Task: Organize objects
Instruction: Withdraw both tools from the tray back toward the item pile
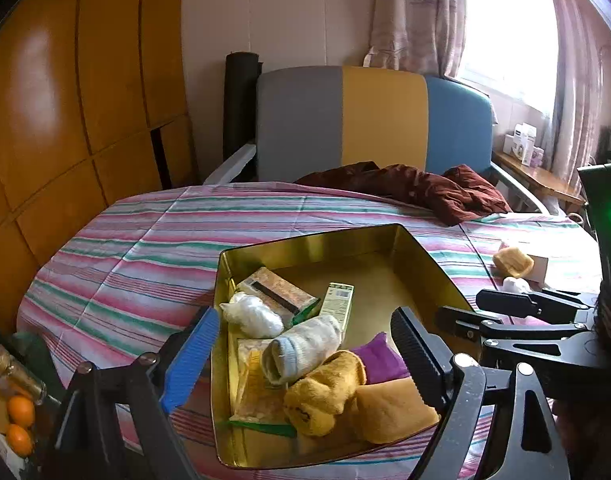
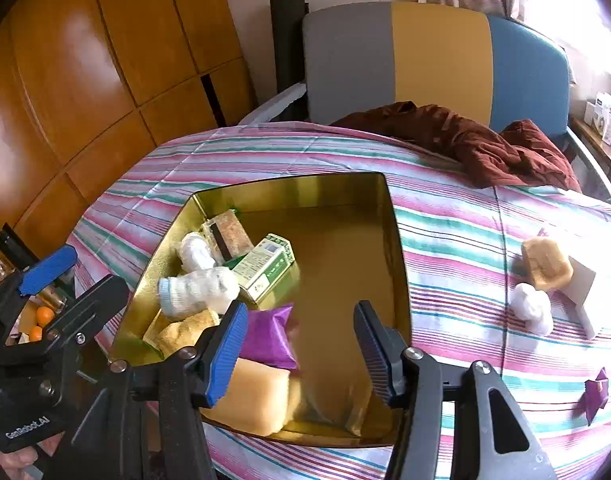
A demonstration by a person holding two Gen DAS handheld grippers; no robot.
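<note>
An open gold tin sits on the striped bedsheet. In it lie a white sock, a yellow plush piece, a purple pouch, a tan pad, a green carton and a patterned box. My left gripper hovers open over the tin's near left part and holds nothing. My right gripper is open above the tin's near right corner, also with nothing in it.
On the sheet right of the tin lie a tan piece, a white ball, a white box and a purple scrap. A maroon garment lies by the headboard. Wooden wardrobe doors stand left, with oranges below.
</note>
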